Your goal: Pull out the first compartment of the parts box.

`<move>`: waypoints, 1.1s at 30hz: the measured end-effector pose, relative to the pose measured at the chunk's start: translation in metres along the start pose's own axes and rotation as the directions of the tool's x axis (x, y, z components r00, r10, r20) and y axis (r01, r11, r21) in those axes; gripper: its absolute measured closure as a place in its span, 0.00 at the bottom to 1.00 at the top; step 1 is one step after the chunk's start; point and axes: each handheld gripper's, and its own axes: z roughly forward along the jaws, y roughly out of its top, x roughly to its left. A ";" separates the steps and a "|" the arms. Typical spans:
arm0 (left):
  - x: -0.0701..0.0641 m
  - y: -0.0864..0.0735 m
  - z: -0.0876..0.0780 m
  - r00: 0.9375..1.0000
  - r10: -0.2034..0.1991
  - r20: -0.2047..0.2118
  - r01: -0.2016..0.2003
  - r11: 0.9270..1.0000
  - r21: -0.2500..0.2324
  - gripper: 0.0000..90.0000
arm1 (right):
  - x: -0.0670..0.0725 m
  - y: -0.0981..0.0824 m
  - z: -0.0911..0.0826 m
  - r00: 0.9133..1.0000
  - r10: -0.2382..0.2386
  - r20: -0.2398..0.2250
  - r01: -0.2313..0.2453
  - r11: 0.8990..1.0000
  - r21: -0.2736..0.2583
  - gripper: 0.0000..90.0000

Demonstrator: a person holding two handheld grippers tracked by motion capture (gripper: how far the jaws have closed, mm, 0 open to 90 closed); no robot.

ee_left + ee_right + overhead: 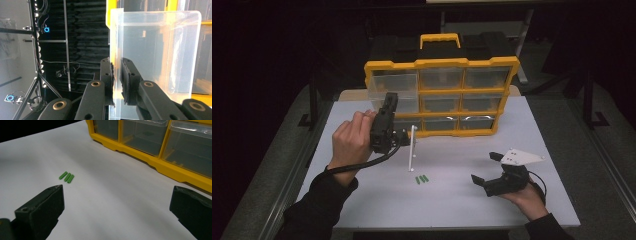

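Note:
A yellow-framed organizer (pixel 442 63) with clear drawers stands upright at the back of the white table (pixel 362 200). Its top-left clear drawer (pixel 399 85) sticks out toward me. My left gripper (pixel 390 99) points up at that drawer; in the left gripper view my left gripper (pixel 116 75) is shut on the side wall of the clear drawer (pixel 155 50). Three small green sticks (pixel 421 179) lie side by side on the table in front. My right gripper (pixel 485 167) rests low at the front right, jaws wide open with nothing between them. The green sticks (pixel 66 177) lie ahead of its left jaw.
A thin white rod (pixel 412 147) stands next to the left gripper, just in front of the organizer. The organizer's yellow bottom rail (pixel 150 160) runs across the right gripper view. A black case sits behind the organizer. Dark floor surrounds the table.

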 end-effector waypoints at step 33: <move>-0.006 0.001 -0.005 0.999 -0.023 -0.030 0.024 1.000 0.015 0.56 | 0.000 0.000 0.000 1.000 -0.004 0.004 0.004 1.000 0.003 0.00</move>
